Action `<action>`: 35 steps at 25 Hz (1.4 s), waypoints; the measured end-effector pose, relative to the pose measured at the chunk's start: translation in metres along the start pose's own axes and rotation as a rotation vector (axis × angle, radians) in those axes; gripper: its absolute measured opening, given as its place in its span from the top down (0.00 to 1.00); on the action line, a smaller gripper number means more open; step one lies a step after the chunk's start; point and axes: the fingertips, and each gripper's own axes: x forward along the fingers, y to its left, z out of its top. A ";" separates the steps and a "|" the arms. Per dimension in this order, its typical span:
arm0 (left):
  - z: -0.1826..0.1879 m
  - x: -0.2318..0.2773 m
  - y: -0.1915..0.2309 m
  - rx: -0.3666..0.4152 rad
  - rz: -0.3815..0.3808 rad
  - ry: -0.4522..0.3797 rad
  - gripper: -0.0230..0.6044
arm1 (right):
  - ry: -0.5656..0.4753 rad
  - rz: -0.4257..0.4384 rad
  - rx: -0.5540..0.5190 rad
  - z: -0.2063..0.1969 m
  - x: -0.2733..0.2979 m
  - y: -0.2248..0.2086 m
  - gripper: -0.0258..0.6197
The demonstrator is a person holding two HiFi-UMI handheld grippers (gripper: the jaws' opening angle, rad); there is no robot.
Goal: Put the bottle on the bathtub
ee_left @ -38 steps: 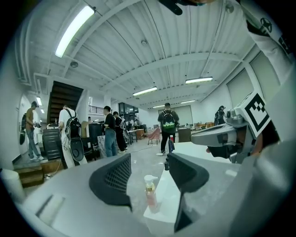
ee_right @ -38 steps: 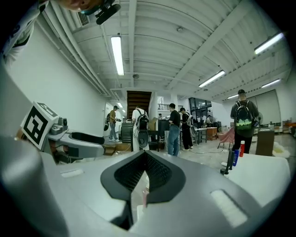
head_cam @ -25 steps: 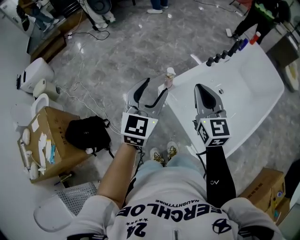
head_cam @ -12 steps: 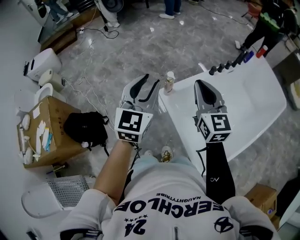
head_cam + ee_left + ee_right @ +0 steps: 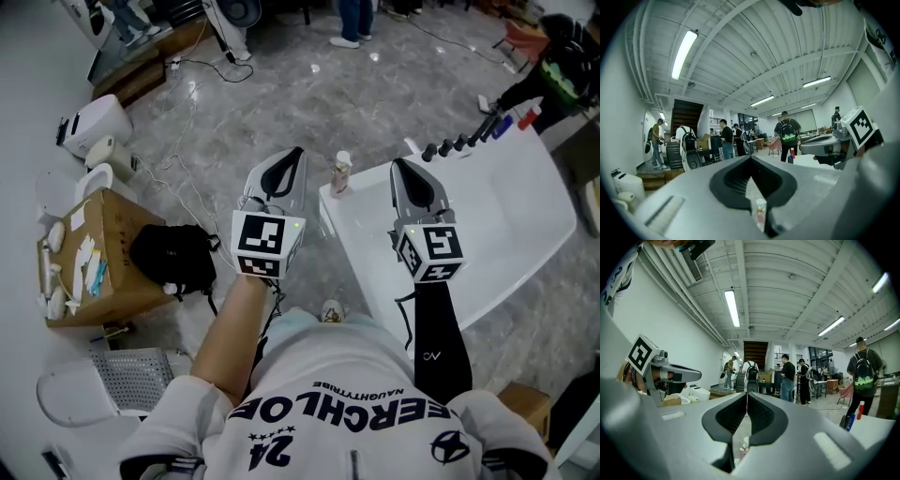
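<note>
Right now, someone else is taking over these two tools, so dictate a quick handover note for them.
Left tool: jaws have just been closing and are shut, with nothing between them.
Right tool: shut, empty.
Bottle: upright on the corner rim of the bathtub, touched by neither tool.
Done: the bottle appears placed.
Left: probably only to draw both tools back without knocking it.

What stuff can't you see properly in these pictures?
- Bottle label: too small in the head view; in the right gripper view the right gripper's own body covers its lower part.
- Dark things along the bathtub's far rim: too small in the head view.
- White bits in the cardboard box, head view: too small to name.
</note>
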 end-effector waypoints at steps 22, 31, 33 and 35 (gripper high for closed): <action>0.000 -0.003 -0.002 -0.003 0.019 0.005 0.82 | 0.003 0.051 -0.056 0.001 0.004 0.005 0.91; 0.007 -0.002 -0.008 0.002 0.020 -0.019 0.82 | 0.003 0.045 -0.061 0.001 0.000 -0.003 0.91; 0.009 -0.003 -0.008 0.010 0.023 -0.030 0.82 | 0.004 0.041 -0.060 0.000 -0.001 -0.006 0.91; 0.010 -0.002 -0.009 0.013 0.021 -0.029 0.82 | 0.005 0.035 -0.058 -0.001 -0.003 -0.009 0.91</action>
